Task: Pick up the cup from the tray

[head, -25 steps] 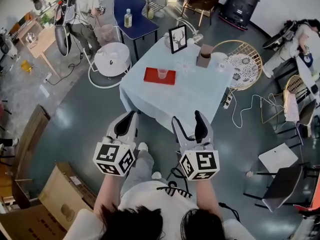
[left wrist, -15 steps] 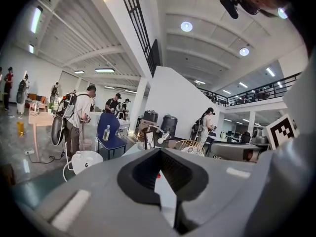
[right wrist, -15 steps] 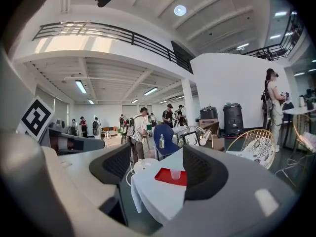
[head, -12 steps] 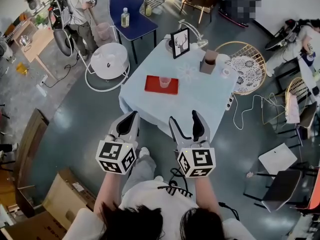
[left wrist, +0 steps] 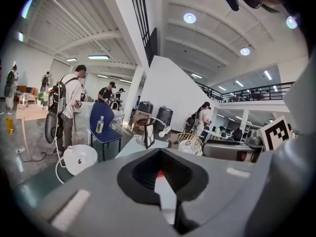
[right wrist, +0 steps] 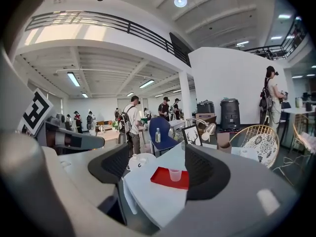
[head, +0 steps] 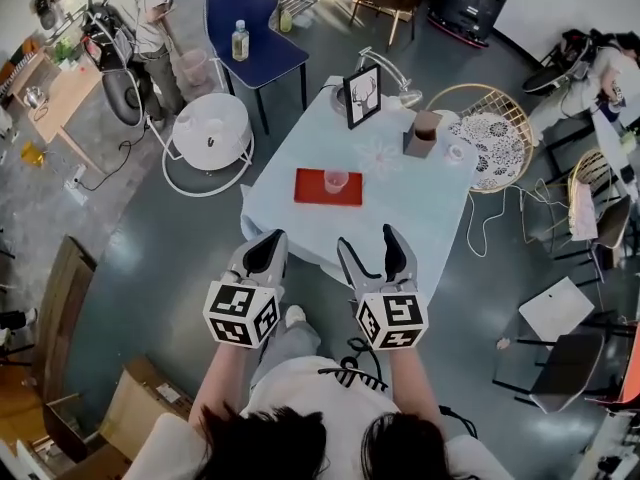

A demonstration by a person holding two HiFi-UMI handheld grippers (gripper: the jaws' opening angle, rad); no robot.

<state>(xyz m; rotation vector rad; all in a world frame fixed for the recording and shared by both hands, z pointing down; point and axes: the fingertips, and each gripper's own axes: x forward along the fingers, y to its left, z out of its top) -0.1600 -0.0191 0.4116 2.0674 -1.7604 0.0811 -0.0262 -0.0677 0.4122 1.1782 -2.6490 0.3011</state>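
Note:
A clear pinkish cup (head: 337,180) stands upright on a red tray (head: 318,190) on a table with a pale blue cloth (head: 400,203). Both grippers hover short of the table's near edge, well apart from the cup. My left gripper (head: 264,252) has its jaws together with nothing in them; through their slit the left gripper view shows a sliver of the tray (left wrist: 159,174). My right gripper (head: 371,254) is open and empty. Between its fingers, the right gripper view frames the cup (right wrist: 175,175) and the tray (right wrist: 163,177) some way ahead.
The table's far end holds a framed deer picture (head: 361,82), a desk lamp (head: 395,68), a brown box (head: 421,133) and a white mug (head: 457,153). Around it are a wicker chair (head: 492,128), a blue chair (head: 250,23), a white round stand (head: 211,128) and a person (head: 140,13).
The table, tray and cup have drawn nearer in the head view as the person steps toward them. Both grippers keep their pose, left shut and right open.

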